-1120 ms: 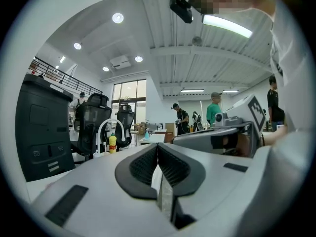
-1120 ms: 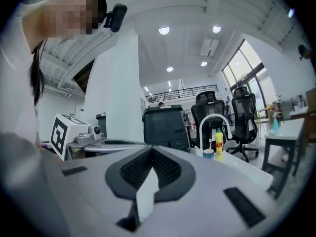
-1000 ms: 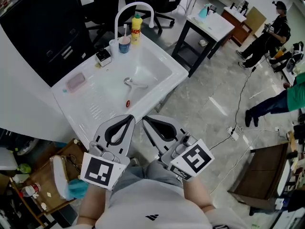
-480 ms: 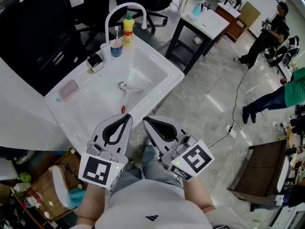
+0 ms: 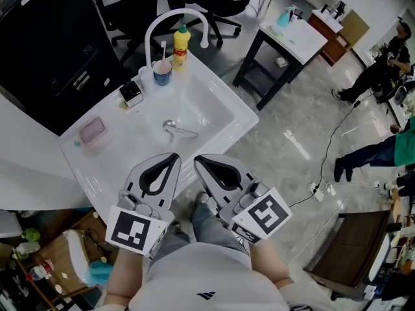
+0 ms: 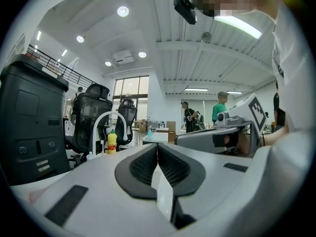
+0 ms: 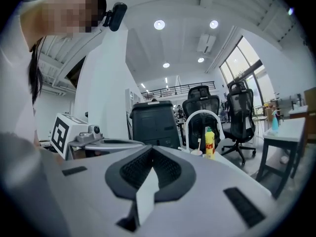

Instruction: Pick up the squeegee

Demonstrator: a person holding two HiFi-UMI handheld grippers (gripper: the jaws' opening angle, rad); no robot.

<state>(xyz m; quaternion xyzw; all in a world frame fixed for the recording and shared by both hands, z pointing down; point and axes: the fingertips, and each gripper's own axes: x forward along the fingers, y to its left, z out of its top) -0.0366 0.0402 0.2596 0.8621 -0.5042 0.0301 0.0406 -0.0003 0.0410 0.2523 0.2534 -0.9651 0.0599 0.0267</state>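
The left gripper [image 6: 157,147] and the right gripper [image 7: 151,150] both have their fingers pressed together, empty. Only the head view shows the squeegee [image 5: 179,129] lying in the sink [image 5: 237,109] basin beyond them.

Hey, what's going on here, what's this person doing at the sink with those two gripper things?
A person stands at a white sink, holding the left gripper and the right gripper side by side near its front edge. Both have their jaws shut with nothing between them, so nothing is picked up yet. A small metal item lies in the basin, too small to identify. A yellow bottle and a cup stand by the faucet.
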